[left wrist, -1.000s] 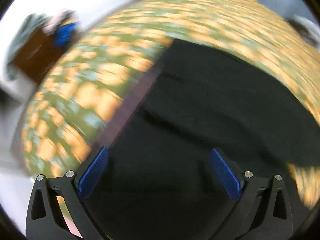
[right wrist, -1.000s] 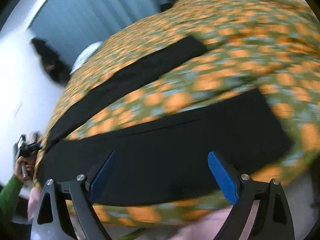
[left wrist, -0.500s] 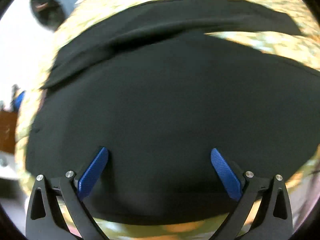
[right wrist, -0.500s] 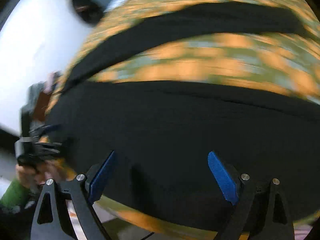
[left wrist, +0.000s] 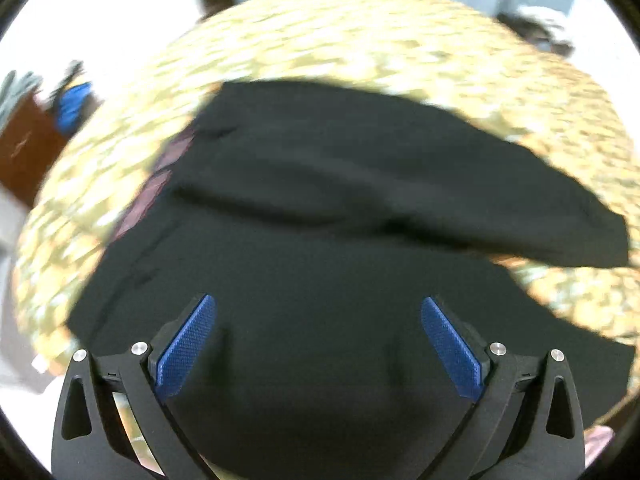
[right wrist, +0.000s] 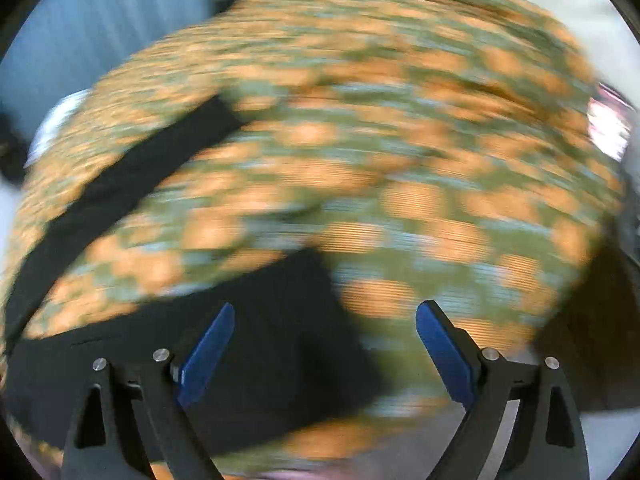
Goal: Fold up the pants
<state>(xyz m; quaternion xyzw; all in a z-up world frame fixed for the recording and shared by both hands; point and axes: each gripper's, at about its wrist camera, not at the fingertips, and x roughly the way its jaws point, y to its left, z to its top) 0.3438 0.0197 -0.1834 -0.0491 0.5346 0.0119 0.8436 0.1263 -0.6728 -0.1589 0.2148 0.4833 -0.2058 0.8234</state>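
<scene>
My left hand-held gripper [left wrist: 318, 344] stands wide, nothing between its blue pads [left wrist: 185, 354], pointing steeply down over the black pants [left wrist: 320, 272]. Half a second ago this view was nearly all black cloth. Now it has swung over: the waist end sits ahead and to the left, with a purplish inner band [left wrist: 150, 192] showing at that edge. One leg [left wrist: 440, 192] runs off ahead to the right, lying partly over the other.

My right hand-held gripper [right wrist: 324, 348] is wide too and holds nothing. Its view has also shifted. Half a second ago black cloth filled the space under both pads. Now the hem end of the near leg [right wrist: 288, 320] lies under the left pad only, and bare bedspread [right wrist: 400, 160] sits under the right one. The far leg [right wrist: 120, 184] runs as a dark strip ahead to the left, well apart from the near one at this end.

Both views are motion-blurred, so I cannot tell fine creases. The pants lie spread on the flowered bedspread, on what looks like a bed, still unfolded.

My read: the two hand-held grippers have split to opposite ends, left at the waist, right at the hem. That lines up a grasp at each end for the first fold, probably laying one leg onto the other. Neither touches the cloth yet.
</scene>
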